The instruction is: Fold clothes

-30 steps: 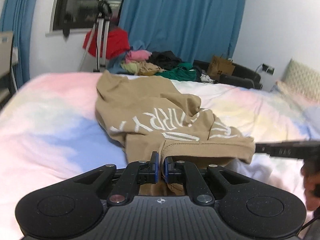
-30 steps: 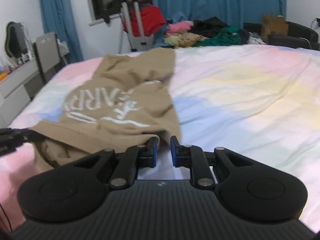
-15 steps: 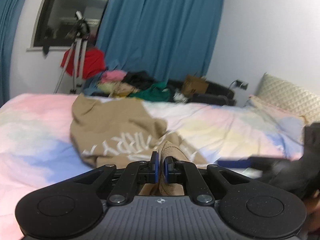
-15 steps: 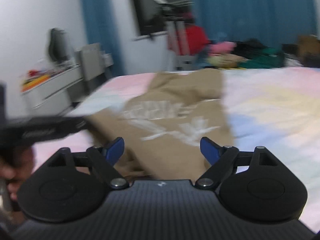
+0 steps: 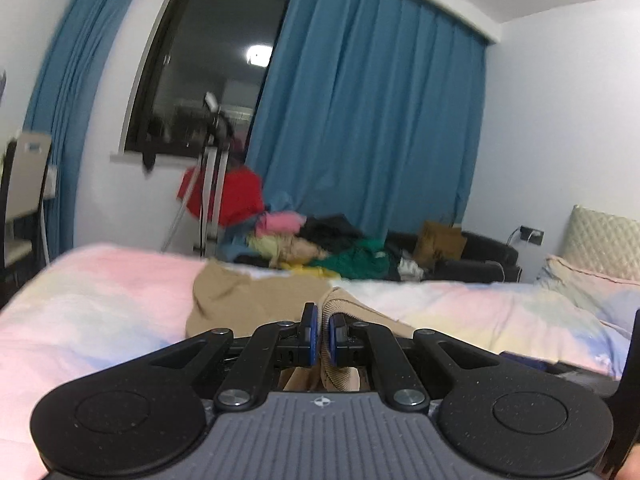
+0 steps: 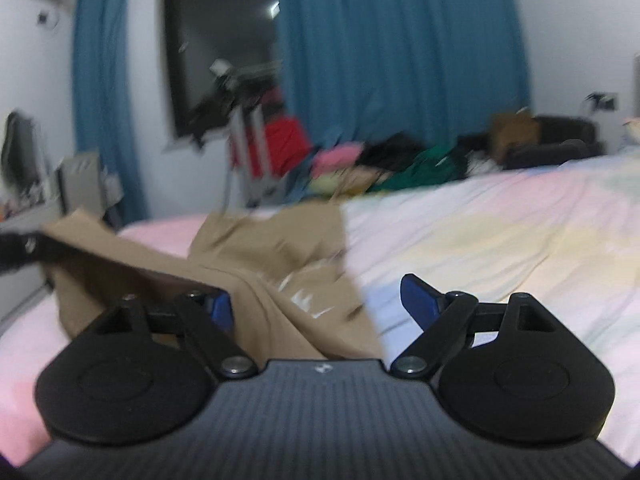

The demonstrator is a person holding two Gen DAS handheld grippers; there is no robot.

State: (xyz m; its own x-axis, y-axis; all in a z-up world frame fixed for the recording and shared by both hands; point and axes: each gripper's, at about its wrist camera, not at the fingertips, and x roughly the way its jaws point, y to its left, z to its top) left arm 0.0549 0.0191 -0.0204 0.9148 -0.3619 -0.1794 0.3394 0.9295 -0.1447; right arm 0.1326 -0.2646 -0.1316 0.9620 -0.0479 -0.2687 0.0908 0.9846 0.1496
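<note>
My left gripper (image 5: 320,328) is held level above the near edge of the bed (image 5: 92,292), pointing toward the curtain (image 5: 372,120), its jaws pressed together on a ribbed edge of the tan top (image 5: 248,300). My right gripper (image 6: 316,306) is held low over the bed (image 6: 500,240), tilted a little, its jaws spread wide with nothing between the pads (image 6: 416,296) but loose cloth passing under them. The top (image 6: 272,264) is tan with white lettering, partly blurred and unreadable here; it is creased and bunched, not flat. In the right view one edge is lifted off the bed and stretched to the far left, where the tip of the left gripper (image 6: 16,252) holds it; the rest lies on the bed, running from between the right jaws toward the far edge. In the left view the pinched ribbed edge rises just past the fingertips, the remaining cloth lying beyond and left. A pile of clothes (image 5: 304,244) sits behind the bed, well apart.
</note>
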